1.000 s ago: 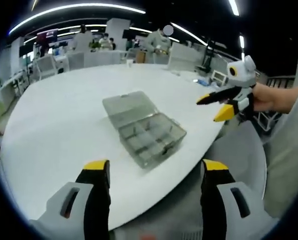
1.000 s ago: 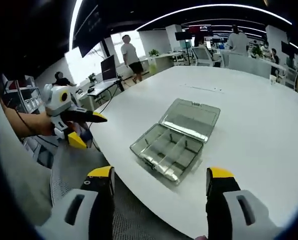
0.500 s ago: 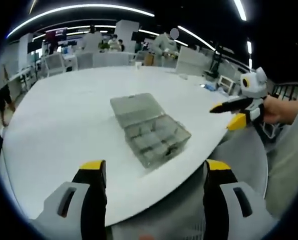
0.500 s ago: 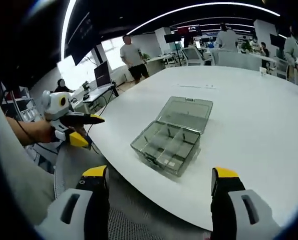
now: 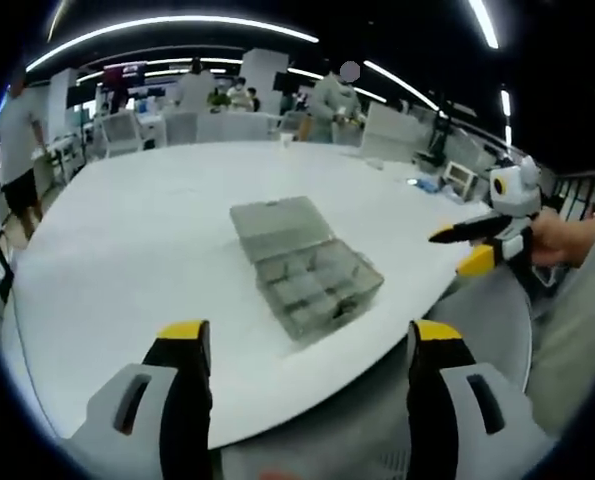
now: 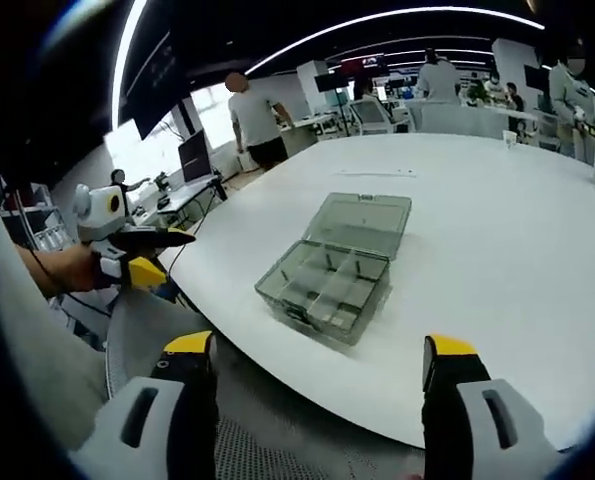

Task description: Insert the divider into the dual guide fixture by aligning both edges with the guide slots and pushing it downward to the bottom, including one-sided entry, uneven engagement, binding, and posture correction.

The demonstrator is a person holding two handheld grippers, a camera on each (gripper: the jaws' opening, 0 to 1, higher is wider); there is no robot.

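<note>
Divider box (image 5: 302,265) lies ahead, between both tongs | long axis diagonal | left gripper (image 5: 299,350), right gripper (image 6: 317,360) wide open, empty, about equally far.

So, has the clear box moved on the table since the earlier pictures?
No. The clear box lies open at the same spot by the white table's near edge, lid turned the same way. The shift is the camera's.

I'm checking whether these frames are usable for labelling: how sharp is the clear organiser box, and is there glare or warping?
Left gripper view: organiser box slightly soft, table edge bowed by fisheye. Right gripper view: box sharper with dividers readable, window glare upper left, ceiling lights curved.
</note>
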